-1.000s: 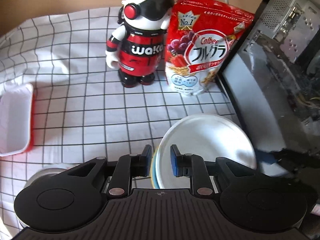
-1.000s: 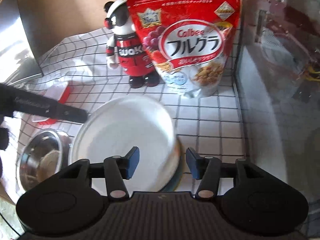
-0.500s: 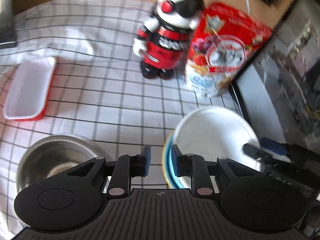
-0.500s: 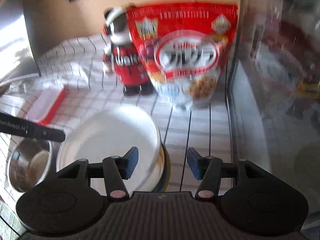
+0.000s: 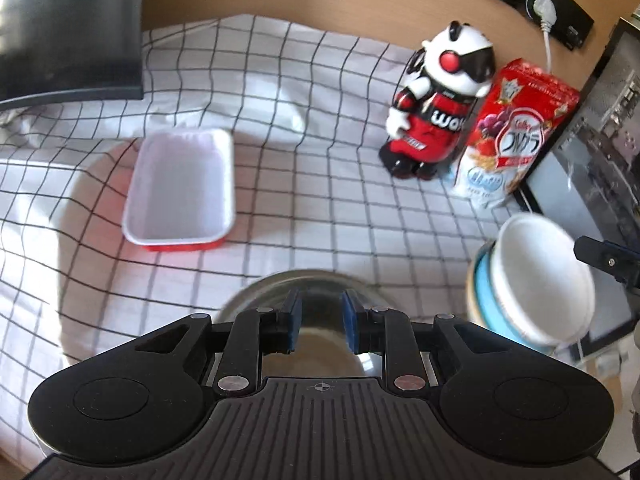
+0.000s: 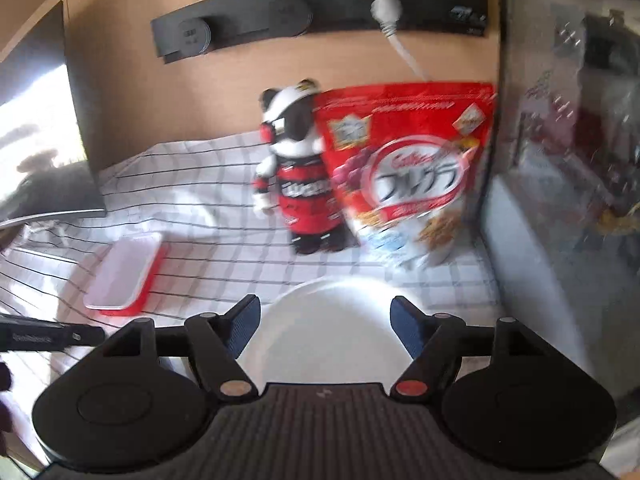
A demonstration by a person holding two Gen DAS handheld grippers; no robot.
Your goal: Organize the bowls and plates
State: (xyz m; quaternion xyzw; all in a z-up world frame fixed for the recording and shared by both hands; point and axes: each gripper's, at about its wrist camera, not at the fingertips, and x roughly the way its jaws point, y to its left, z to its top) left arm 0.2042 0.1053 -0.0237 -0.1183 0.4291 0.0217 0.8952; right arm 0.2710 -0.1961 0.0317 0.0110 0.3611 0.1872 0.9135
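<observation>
A white plate (image 5: 540, 272) lies on a light blue plate (image 5: 486, 292) at the right of the checked cloth. A steel bowl (image 5: 316, 312) sits in front of my left gripper (image 5: 319, 322), whose fingers stand slightly apart above the bowl with nothing between them. In the right wrist view the white plate (image 6: 324, 336) lies below and between the fingers of my open right gripper (image 6: 325, 326), which holds nothing. The right gripper's finger (image 5: 604, 258) shows beside the plates in the left wrist view.
A red tray with a white inside (image 5: 180, 196) lies at the left of the cloth. A panda robot toy (image 5: 436, 100) and a red cereal bag (image 5: 512, 136) stand at the back. A glass-sided case (image 6: 568, 184) is at the right, a monitor (image 5: 68, 28) at the back left.
My left gripper has let go of the white plate and moved left and back, over the steel bowl. My right gripper has pulled back and tilted up; the white plate rests on the blue one.
</observation>
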